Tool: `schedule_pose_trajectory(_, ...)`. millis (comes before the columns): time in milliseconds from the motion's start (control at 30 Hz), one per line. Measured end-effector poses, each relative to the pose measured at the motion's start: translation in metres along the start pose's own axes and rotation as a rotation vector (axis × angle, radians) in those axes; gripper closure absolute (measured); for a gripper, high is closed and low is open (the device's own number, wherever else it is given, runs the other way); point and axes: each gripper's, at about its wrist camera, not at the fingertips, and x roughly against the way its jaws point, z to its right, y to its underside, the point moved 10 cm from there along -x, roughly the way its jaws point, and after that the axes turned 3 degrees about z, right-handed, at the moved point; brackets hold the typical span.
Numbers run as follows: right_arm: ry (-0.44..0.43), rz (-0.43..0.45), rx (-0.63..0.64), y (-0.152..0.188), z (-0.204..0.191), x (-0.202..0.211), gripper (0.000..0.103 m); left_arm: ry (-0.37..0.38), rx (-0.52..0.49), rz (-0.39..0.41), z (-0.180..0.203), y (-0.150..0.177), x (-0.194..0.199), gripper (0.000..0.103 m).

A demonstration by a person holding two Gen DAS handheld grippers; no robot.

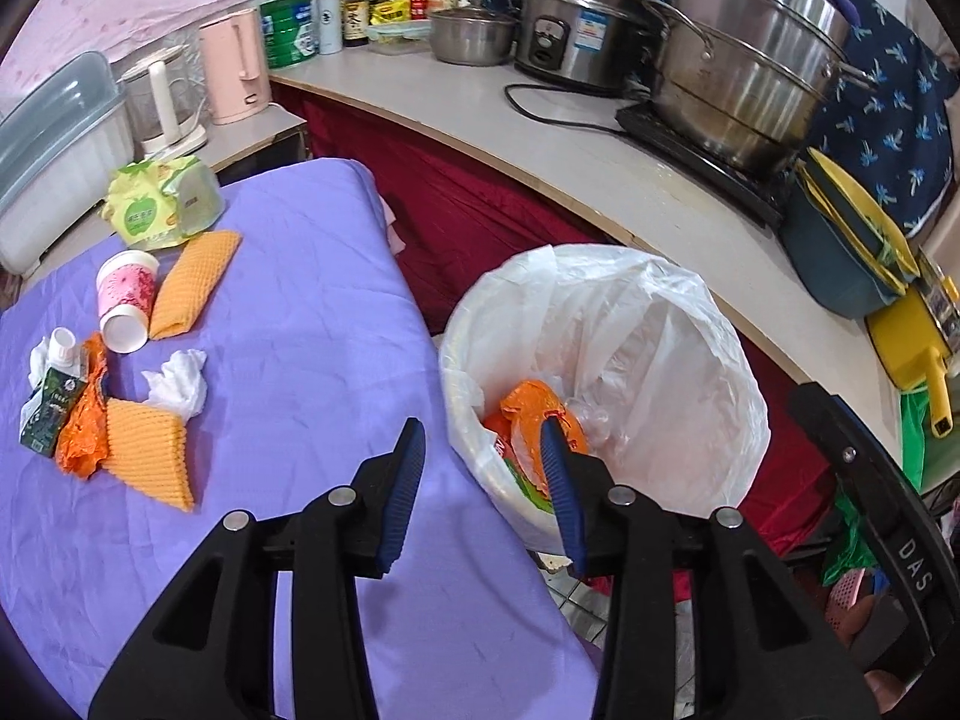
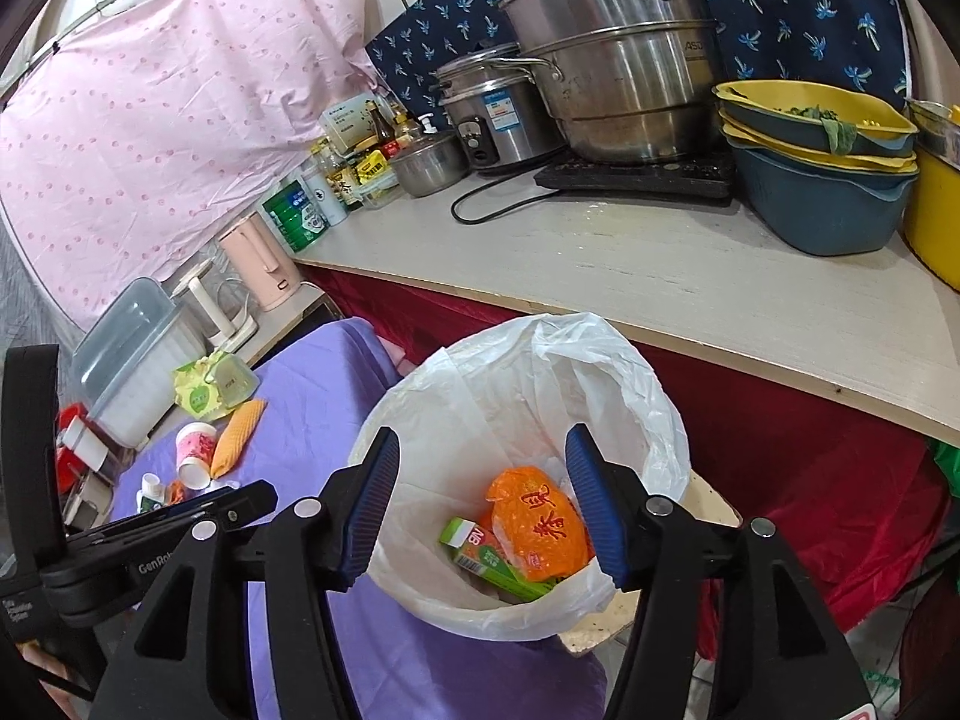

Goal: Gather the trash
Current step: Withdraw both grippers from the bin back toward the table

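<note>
Right gripper: jaws apart, empty, angled down over the lined trash bin; orange packet and green carton lie below. Left gripper: jaws partly spread, empty, straddling the bin rim beside the purple cloth. Paper cup, tissue and foam sleeves lie well left. Bin bottom partly hidden.

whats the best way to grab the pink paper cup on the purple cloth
The pink paper cup lies on its side, open mouth toward the camera. Come down from above and pinch across its middle, jaws on its two long sides; the foam sleeve crowds its right side.
</note>
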Motion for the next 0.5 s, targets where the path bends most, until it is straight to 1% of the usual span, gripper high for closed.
schedule_pose_trajectory(100, -0.017, 0.006, 0.012, -0.002, -0.013, 0.003, 0.046, -0.013, 0.021, 0.017, -0.012, -0.003, 0.008, 0.064)
schedule_pose_trajectory(167, -0.03, 0.009, 0.02, -0.003, -0.022, 0.005, 0.046, -0.024, 0.032, 0.028, -0.021, -0.005, 0.013, 0.061)
schedule_pose_trajectory(200, -0.037, 0.009, 0.026, -0.004, -0.028, 0.006, 0.046, -0.034, 0.042, 0.038, -0.028, -0.005, 0.018, 0.057)
schedule_pose_trajectory(400, -0.09, 0.002, 0.078, -0.003, -0.072, 0.005, 0.045, -0.071, 0.094, 0.062, -0.065, -0.004, 0.034, 0.057)
schedule_pose_trajectory(467, -0.11, -0.006, 0.094, 0.0, -0.09, 0.003, 0.045, -0.084, 0.116, 0.067, -0.08, -0.003, 0.039, 0.055)
schedule_pose_trajectory(500, -0.121, -0.01, 0.102, 0.001, -0.099, 0.002, 0.045, -0.093, 0.13, 0.071, -0.09, -0.002, 0.042, 0.053)
